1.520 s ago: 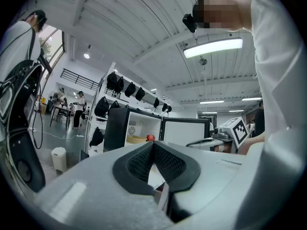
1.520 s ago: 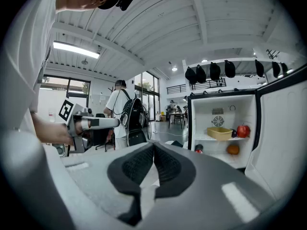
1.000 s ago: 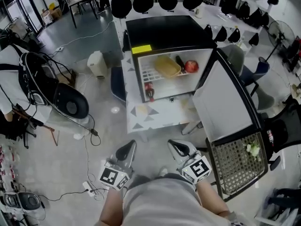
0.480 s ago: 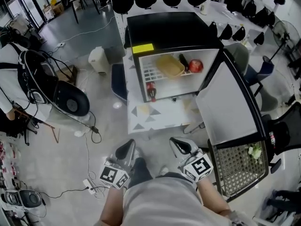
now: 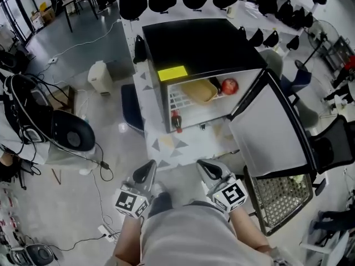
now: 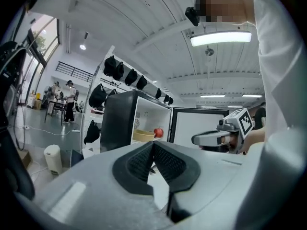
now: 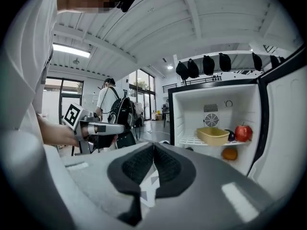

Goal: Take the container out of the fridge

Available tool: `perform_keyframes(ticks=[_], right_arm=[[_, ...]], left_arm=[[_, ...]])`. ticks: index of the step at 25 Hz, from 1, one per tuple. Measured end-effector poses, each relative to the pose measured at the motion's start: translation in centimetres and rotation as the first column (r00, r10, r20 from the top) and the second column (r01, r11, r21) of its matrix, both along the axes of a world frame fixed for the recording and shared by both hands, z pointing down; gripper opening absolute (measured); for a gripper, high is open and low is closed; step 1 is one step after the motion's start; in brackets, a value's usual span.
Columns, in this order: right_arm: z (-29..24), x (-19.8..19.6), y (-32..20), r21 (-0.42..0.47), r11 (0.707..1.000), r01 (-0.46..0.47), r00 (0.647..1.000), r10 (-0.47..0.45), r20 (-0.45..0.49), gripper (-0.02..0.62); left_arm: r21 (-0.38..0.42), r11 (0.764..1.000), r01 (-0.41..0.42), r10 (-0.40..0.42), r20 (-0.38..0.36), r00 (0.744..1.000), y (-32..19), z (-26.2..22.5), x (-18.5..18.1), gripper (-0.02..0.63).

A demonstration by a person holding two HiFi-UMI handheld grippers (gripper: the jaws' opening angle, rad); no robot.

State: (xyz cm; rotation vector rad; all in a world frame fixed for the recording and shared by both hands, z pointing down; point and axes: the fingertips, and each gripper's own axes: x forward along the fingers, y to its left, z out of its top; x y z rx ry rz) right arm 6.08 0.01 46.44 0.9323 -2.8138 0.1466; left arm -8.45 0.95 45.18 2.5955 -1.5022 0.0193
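Note:
A small black fridge [image 5: 194, 49] stands ahead with its door [image 5: 269, 129] swung open to the right. On its upper wire shelf lies a shallow yellow container [image 5: 199, 91] [image 7: 212, 135] [image 6: 143, 135], with a red apple [image 5: 229, 85] [image 7: 243, 132] and a dark item beside it. My left gripper [image 5: 146, 172] [image 6: 153, 152] and right gripper [image 5: 208, 169] [image 7: 153, 153] are held side by side low in the head view, well short of the fridge. Both are shut with nothing between their jaws.
A small bottle [image 5: 176, 121] stands on the fridge's lower level and an orange fruit [image 7: 230, 154] lies low inside. The fridge sits on a patterned mat [image 5: 183, 140]. A mesh chair [image 5: 280, 195] is at right, a white bin [image 5: 99, 76] and cables at left.
The view has moved a little closer to the fridge and shifted over it. Both grippers stay shut in the same low position.

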Motion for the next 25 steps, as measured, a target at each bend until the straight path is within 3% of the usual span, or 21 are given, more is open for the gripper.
perform_keyframes(ticks=[8,15,20,25], right_arm=[[0.4,-3.9,-4.5,0.011,0.994,-0.109,0.993,0.109,-0.051,0.005],[0.7,-6.2,-7.6,0.055,0.976,-0.212,0.968,0.218,-0.124,0.005],[1.5,-5.7,-9.7,0.042,0.957,-0.287,0.942,0.290,-0.167,0.005],[1.7,-5.0,-12.9,0.062,0.951,-0.302,0.926,0.308,-0.219,0.005]], left_arm=[[-0.012,0.987,-0.161,0.161,-0.003,0.987,-5.2,0.6,-2.1,0.008],[-0.028,0.970,-0.241,0.241,0.010,0.970,-8.1,1.5,-5.6,0.008],[-0.044,0.962,-0.270,0.271,0.021,0.962,-9.4,1.9,-6.9,0.008],[-0.072,0.966,-0.249,0.251,0.017,0.968,-10.2,2.6,-7.3,0.008]])
